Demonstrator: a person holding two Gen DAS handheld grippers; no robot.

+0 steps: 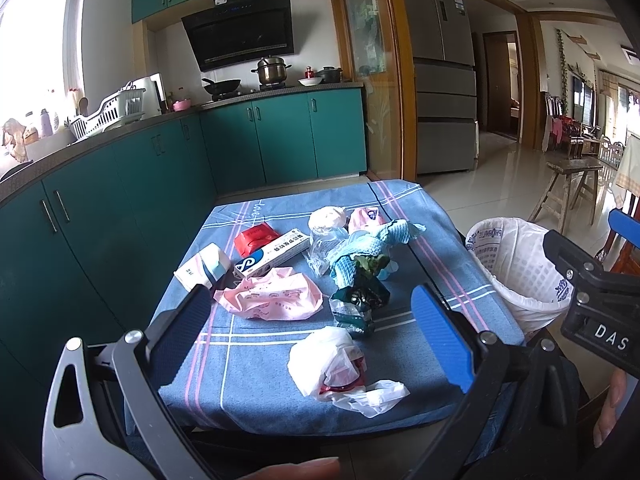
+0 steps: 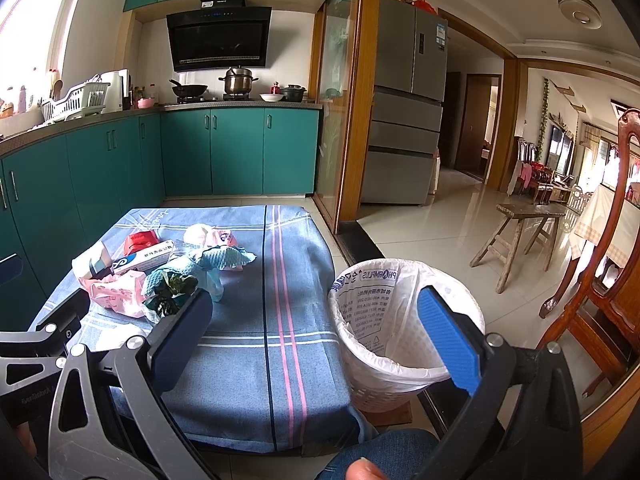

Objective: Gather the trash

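Note:
Trash is piled on a low table with a blue striped cloth (image 1: pixel 248 368). Nearest in the left wrist view is a crumpled white plastic bag (image 1: pixel 332 364), with a pink bag (image 1: pixel 272 294) and a dark green wrapper (image 1: pixel 356 304) behind it. Farther back lie a teal rag (image 1: pixel 360 248), a blue-and-white box (image 1: pixel 272 256) and a red packet (image 1: pixel 254 238). My left gripper (image 1: pixel 312 296) hovers open above the table's near edge, holding nothing. My right gripper (image 2: pixel 316 300) is open and empty too, between the table and the lined white bin (image 2: pixel 360 308).
The bin (image 1: pixel 516 264) stands on the floor against the table's right side. Teal kitchen cabinets (image 1: pixel 120 220) run along the left and the back. A wooden stool (image 2: pixel 524 232) and a wooden chair (image 2: pixel 600 280) stand to the right on the tiled floor.

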